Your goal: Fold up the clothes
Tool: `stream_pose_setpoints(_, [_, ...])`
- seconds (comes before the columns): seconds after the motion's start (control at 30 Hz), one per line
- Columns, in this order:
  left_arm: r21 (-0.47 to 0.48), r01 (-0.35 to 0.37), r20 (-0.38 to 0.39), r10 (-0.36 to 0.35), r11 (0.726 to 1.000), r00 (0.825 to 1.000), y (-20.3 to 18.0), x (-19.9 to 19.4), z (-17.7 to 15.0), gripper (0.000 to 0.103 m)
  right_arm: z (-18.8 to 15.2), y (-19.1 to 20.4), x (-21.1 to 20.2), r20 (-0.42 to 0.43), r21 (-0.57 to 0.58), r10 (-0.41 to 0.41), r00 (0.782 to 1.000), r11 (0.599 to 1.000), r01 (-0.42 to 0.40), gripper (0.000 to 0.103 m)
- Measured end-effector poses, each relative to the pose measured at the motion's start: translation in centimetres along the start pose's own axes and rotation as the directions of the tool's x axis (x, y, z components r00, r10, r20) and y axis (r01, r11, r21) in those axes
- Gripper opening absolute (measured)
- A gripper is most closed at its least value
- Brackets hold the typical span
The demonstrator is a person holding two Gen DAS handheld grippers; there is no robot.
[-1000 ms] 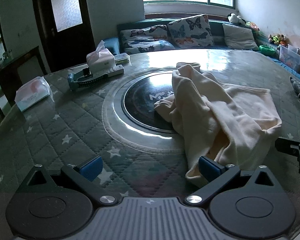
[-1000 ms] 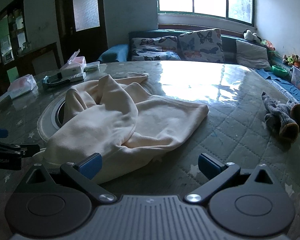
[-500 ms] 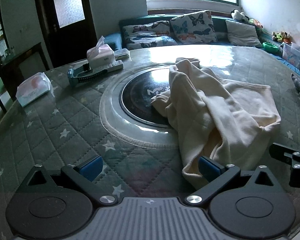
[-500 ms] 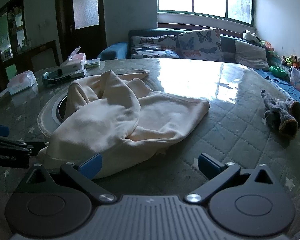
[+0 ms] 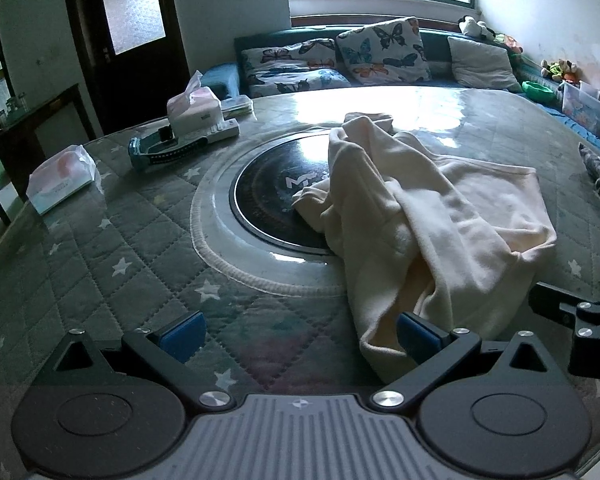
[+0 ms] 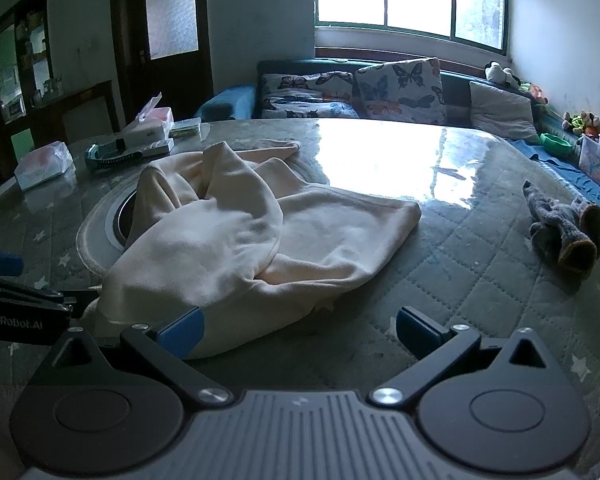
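Observation:
A crumpled cream garment (image 5: 428, 216) lies on the round quilted table, partly over the black hotplate (image 5: 272, 192). It also shows in the right wrist view (image 6: 244, 248). My left gripper (image 5: 300, 334) is open and empty, its right pad at the garment's near hem. My right gripper (image 6: 298, 330) is open and empty, its left pad by the garment's near edge. Each gripper shows at the edge of the other's view: the right one (image 5: 580, 312), the left one (image 6: 16, 300).
Two tissue packs (image 5: 62, 180) (image 5: 194, 106), a remote and a teal tray (image 5: 172, 146) lie at the far left. A grey stuffed toy (image 6: 564, 228) lies at the right. A sofa with cushions (image 5: 380, 52) stands behind the table.
Both grippers have drawn slightly nearer the garment's near hem. The garment has not moved.

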State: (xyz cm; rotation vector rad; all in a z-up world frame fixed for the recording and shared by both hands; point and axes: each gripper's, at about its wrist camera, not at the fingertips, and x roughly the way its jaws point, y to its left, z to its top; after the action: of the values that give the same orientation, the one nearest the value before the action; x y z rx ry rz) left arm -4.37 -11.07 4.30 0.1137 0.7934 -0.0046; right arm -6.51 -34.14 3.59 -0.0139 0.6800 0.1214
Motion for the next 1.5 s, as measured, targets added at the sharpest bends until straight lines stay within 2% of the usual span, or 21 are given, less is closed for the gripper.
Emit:
stream_pose_setpoints(0.83, [0.002, 0.021, -0.004, -0.021, 1.0, 1.0, 0.5, 1.7, 2.2, 0.103, 2.4, 0.6, 1.6, 0.005, -0.023, 0.032, 0.999, 0.999, -0.031, 0.101])
stream_pose_setpoints(1.13, [-0.023, 0.046, 0.014, -0.046, 0.999, 0.999, 1.5, 2.9, 4.5, 0.103, 4.3, 0.5, 3.6, -0.009, -0.032, 0.071, 0.997, 0.997, -0.072, 0.09])
stream_pose_setpoints(1.37, [-0.025, 0.055, 0.061, -0.053, 0.998, 0.997, 2.3, 3.9, 7.5, 0.102, 8.0, 0.6, 7.4, -0.02, -0.051, 0.125, 0.992, 0.991, -0.126, 0.077])
stream_pose_setpoints(1.5, [-0.006, 0.084, 0.072, -0.083, 0.996, 0.994, 2.4, 5.0, 9.5, 0.094, 10.2, 0.9, 10.2, -0.042, -0.057, 0.157, 0.987, 0.986, -0.159, 0.07])
